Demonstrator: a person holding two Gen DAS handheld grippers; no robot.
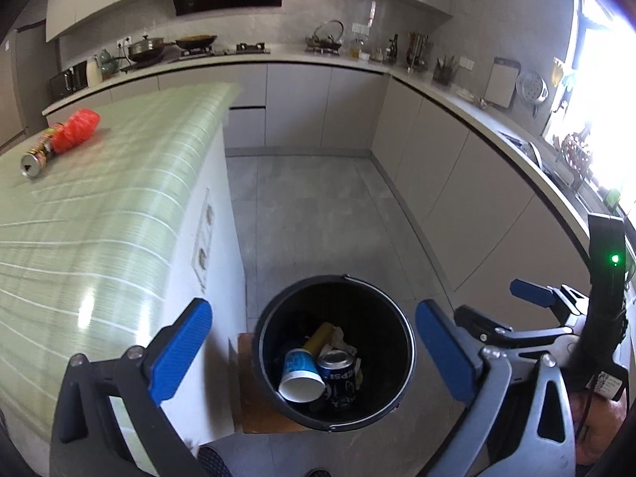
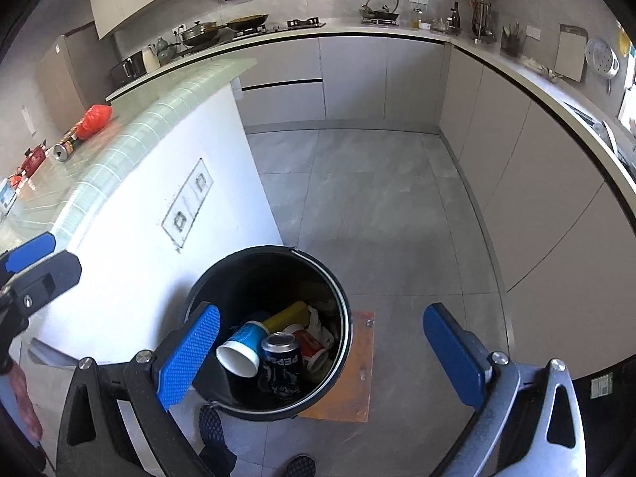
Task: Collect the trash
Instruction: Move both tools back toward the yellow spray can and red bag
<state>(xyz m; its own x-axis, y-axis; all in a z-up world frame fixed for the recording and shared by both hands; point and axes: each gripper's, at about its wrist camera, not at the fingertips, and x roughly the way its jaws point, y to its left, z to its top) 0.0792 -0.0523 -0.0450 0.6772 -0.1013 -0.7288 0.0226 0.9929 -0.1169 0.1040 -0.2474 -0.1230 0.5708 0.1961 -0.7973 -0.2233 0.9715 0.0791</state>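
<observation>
Right tongs [image 2: 322, 353] gape empty above the black bin [image 2: 342, 298] holding cups and a Pepsi can [image 2: 281, 361].

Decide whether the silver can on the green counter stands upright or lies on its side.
On its side. The can lies along the green counter with its round end facing the camera, beside a red bag.

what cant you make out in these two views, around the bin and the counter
- Bottom of the bin: both views, covered by the Pepsi can, blue paper cup and other trash.
- Label of the can on the counter: both views, too small, blurred.
- Small red items at the counter's left end: right wrist view only, too small to identify.
- Window area: left wrist view, washed out by glare.
</observation>
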